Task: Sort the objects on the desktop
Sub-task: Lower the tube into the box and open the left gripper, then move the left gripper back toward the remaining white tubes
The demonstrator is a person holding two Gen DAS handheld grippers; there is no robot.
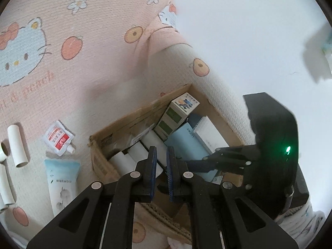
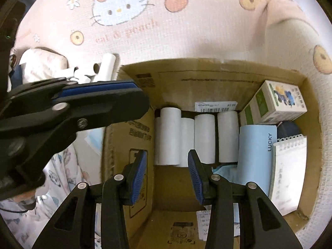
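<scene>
Blue-padded fingers (image 2: 197, 178) of my right gripper (image 2: 168, 174) stand well apart with nothing between them, hovering over the open cardboard box (image 2: 207, 76). My left gripper (image 1: 161, 164) shows its fingers drawn close, a narrow gap remaining, nothing held; it too hangs above the box.

Surface: a pink and cream cloth (image 2: 186, 31) printed with cartoon cats and peaches; a plain white wall (image 1: 249, 31) rises behind.

Inside the box, white paper rolls (image 2: 204, 137) lie side by side just beyond my right fingers. To their right sit a pale blue LUCKY book (image 2: 257, 151), a spiral notepad (image 2: 288, 172) and a small carton (image 2: 276, 101).

Outside the box, left of my left fingers: a blue-white tube (image 1: 62, 178), a red-and-white pouch (image 1: 58, 138) and a loose cardboard tube (image 1: 17, 145).

A dark object behind the notepad cannot be identified.
</scene>
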